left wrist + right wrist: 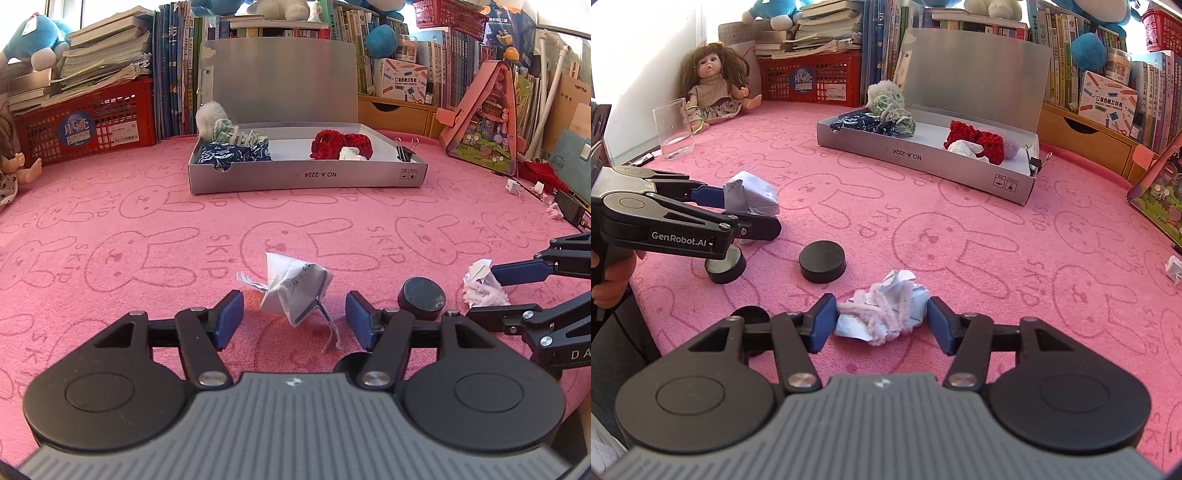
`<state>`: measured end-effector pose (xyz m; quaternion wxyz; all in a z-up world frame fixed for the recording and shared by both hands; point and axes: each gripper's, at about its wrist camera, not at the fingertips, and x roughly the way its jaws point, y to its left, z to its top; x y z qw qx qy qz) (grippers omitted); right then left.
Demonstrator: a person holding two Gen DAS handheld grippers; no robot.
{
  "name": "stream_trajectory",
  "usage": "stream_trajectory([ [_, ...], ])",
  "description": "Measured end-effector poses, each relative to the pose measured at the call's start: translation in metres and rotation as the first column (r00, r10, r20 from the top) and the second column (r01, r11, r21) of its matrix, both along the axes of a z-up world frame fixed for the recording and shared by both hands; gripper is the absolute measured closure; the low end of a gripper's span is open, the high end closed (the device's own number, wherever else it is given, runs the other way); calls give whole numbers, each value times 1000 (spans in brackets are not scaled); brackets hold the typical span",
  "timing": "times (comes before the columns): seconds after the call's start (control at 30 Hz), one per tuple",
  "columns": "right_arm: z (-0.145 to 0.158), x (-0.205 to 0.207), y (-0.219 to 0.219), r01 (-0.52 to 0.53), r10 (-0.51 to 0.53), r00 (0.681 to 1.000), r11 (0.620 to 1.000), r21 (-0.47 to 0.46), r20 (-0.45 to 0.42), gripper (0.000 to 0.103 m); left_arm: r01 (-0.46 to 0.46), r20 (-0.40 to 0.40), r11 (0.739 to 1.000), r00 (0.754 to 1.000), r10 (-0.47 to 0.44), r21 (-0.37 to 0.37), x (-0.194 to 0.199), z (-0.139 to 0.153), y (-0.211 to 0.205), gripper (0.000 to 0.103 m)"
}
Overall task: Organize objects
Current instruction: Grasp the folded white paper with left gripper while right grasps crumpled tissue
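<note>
My left gripper [294, 319] is open, its blue pads on either side of a folded white paper piece [295, 290] on the pink mat; the paper also shows in the right wrist view [751, 195]. My right gripper [882, 323] is open around a crumpled paper with a pale pink fuzzy wire [886, 314], the pads close to or just touching it; it also shows in the left wrist view [482, 286]. An open grey box [306, 173] stands further back and holds red knitted pieces [338, 144], blue cloth [232, 153] and a white paper [351, 153].
Black round discs [823, 261] [726, 267] lie between the grippers. A clear glass [673, 129] and a doll [714, 85] are at the far left. Red basket [86, 122], books and a pink toy house [487, 118] line the back. Small paper bits [515, 186] lie right.
</note>
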<state>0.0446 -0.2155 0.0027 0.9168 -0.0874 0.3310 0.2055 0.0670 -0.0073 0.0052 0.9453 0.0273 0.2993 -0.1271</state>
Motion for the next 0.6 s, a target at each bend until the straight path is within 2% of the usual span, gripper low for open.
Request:
stream_trajectory([
  [0.1,1,2,1,15,-15,1000,1000,12,-3,43,-6,0,1000,1000,6,-11,0,0,-1,39],
  [0.23,3,3,1,32,-32,999,999,22,8,45,-16,-1,1000,1000,16,-16,1,2,-1,58],
  [0.6,12,11,-6,112,-114,993,992,61,22,45,-34,18,999,999,34,0,5,11,-1,61],
])
